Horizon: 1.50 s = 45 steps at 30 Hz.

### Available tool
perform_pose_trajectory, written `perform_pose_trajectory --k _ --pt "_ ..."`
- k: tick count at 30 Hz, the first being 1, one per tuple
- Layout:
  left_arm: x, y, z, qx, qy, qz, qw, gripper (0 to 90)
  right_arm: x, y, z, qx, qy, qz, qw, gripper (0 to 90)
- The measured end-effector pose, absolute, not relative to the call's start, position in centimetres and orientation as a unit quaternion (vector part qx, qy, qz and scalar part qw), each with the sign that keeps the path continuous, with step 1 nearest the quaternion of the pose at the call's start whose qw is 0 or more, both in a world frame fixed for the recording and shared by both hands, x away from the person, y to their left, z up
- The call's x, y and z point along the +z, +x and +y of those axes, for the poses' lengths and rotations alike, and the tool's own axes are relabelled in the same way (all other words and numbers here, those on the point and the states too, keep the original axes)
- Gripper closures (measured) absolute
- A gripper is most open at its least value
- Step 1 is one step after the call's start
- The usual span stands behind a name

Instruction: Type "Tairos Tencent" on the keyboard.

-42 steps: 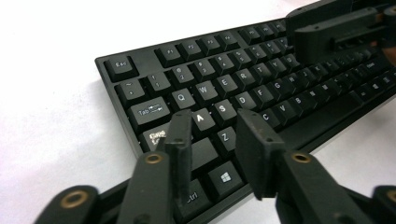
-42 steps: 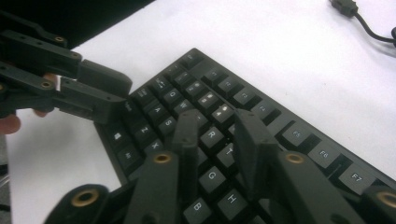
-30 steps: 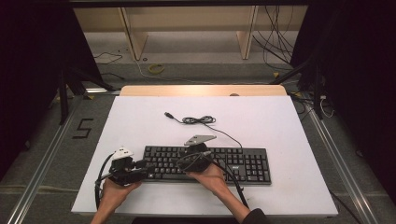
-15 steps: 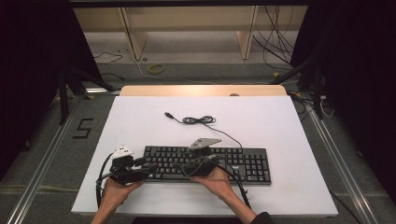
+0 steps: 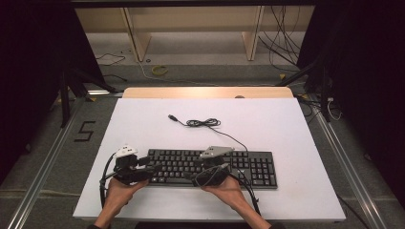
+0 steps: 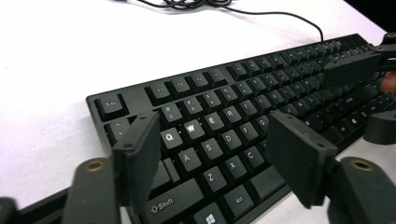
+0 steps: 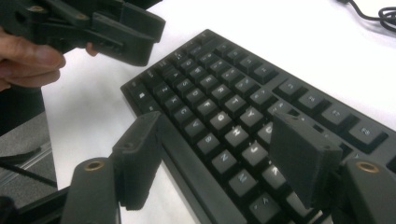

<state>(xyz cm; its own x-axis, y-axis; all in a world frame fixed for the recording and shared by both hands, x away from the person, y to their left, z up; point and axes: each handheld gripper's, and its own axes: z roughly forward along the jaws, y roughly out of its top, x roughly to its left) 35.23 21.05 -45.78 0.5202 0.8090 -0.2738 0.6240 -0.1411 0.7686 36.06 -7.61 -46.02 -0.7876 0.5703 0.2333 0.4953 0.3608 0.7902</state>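
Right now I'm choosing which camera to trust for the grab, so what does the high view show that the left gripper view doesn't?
The high view alone shows the whole white table, the cable's plug end, the wooden shelf legs behind and the person's two hands, the left hand among them. The left gripper view alone shows readable key letters such as Q, W and Shift, with the left gripper and its jaws spread over that end. Both share the black keyboard, its coiled cable and the right gripper at the keyboard's front edge.

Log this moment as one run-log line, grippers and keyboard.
left gripper: open, over left-end keys | right gripper: open, at front edge | keyboard: flat on table, ungrasped | cable: loose behind
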Motion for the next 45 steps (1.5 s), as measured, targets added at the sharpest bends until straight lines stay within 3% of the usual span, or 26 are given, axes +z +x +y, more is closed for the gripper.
perform_pose_trajectory --k 8,22,45 --pt "-45.8 36.1 20.2 0.100 0.756 0.471 0.442 50.4 -46.2 35.3 -8.8 0.466 0.322 0.823 0.041 31.1" --pt "-46.3 37.6 18.3 0.093 0.784 0.449 0.419 87.9 -46.1 34.2 -9.5 0.472 0.313 0.823 0.037 28.8" --pt "-47.6 39.1 17.0 0.088 0.801 0.454 0.381 89.0 -46.2 33.3 -10.5 0.475 0.314 0.821 0.037 27.0"
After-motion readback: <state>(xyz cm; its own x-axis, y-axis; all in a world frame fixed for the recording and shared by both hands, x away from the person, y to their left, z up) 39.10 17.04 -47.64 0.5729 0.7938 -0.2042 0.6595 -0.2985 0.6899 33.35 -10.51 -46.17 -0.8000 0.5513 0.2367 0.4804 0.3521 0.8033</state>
